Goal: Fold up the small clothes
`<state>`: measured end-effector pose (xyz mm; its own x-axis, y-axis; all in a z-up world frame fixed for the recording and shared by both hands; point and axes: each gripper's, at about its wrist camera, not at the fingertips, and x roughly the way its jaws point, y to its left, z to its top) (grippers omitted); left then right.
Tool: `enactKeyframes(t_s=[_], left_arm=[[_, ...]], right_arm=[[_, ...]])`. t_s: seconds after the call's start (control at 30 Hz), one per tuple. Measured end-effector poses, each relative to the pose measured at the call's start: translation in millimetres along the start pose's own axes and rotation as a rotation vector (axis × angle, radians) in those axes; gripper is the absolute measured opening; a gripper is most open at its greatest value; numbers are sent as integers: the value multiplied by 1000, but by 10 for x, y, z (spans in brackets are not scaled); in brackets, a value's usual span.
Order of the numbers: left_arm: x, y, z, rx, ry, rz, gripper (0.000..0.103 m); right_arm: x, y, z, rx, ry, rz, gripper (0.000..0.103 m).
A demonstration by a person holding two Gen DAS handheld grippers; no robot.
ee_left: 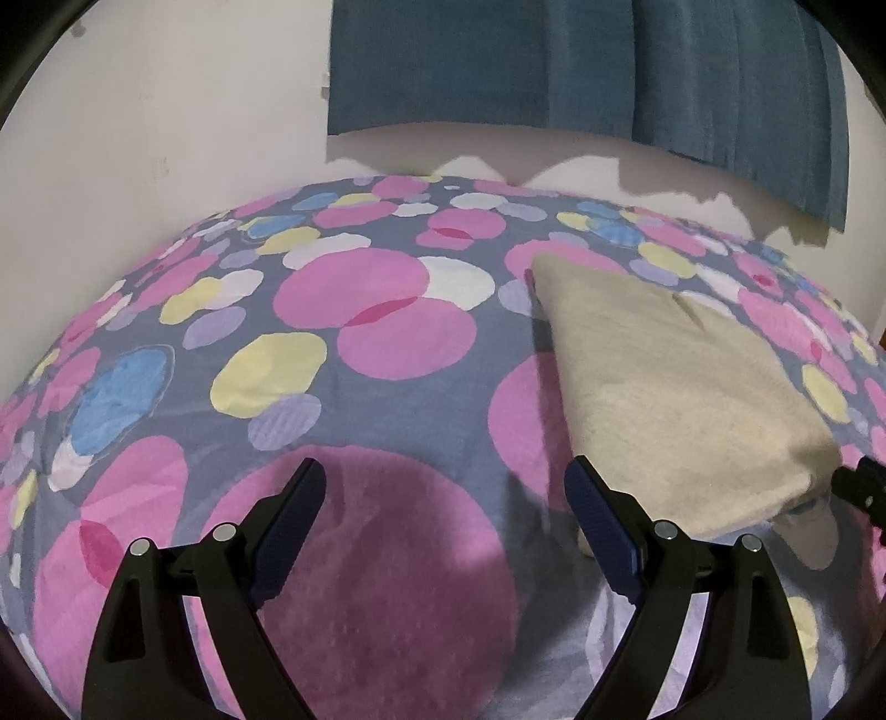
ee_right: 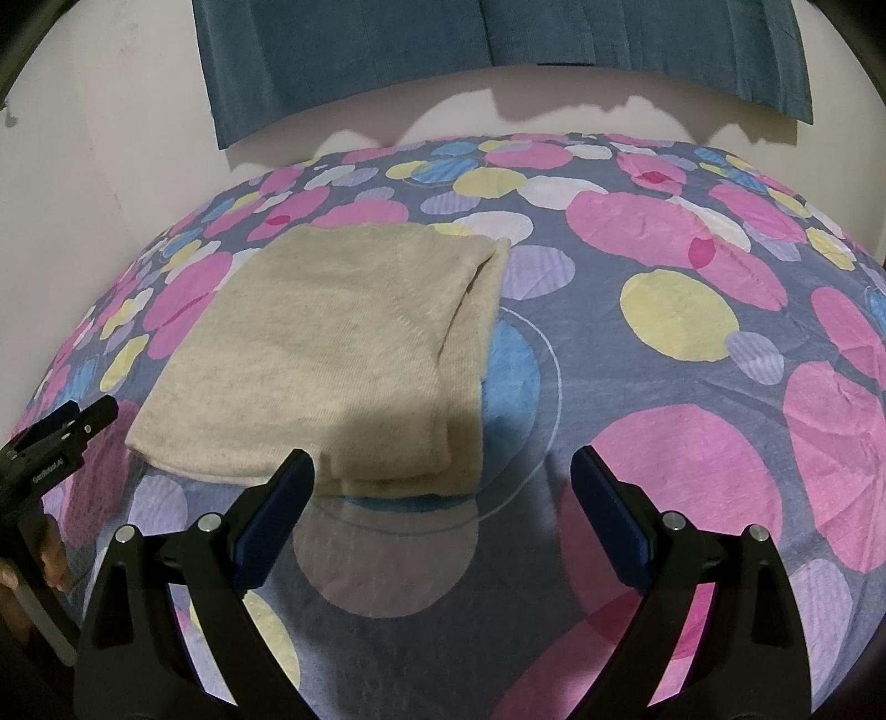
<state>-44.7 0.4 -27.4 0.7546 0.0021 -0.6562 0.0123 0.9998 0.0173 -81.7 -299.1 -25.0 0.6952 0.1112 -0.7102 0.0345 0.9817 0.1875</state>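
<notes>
A beige knit garment [ee_right: 343, 343] lies folded into a rectangle on the spotted bedsheet [ee_right: 664, 387]. In the left wrist view the garment [ee_left: 675, 387] is to the right, its near corner beside my right finger. My left gripper [ee_left: 446, 482] is open and empty, low over the sheet to the left of the garment. My right gripper [ee_right: 443, 471] is open and empty, just in front of the garment's near right corner. The left gripper's body also shows in the right wrist view [ee_right: 50, 443], at the garment's left side.
The bed sheet [ee_left: 360, 343] has pink, yellow and blue circles on grey. A white wall [ee_right: 111, 138] stands behind the bed, with a blue curtain [ee_right: 498, 44] hanging above. The right gripper's tip shows at the right edge of the left wrist view [ee_left: 864, 482].
</notes>
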Motion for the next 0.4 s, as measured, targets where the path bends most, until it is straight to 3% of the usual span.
enactKeyframes(t_s=[0.13,0.27,0.4], left_arm=[[0,60,58,-1,6,-25,87],[75,384,218,-81,11,6,87],[374,972,358,-157,55,110,87]], right_arm=[[2,-4,-5,0,5,5,94],[-11,-110,37,7,6,3,94],[-62,-518,193,30,-9,-64,94]])
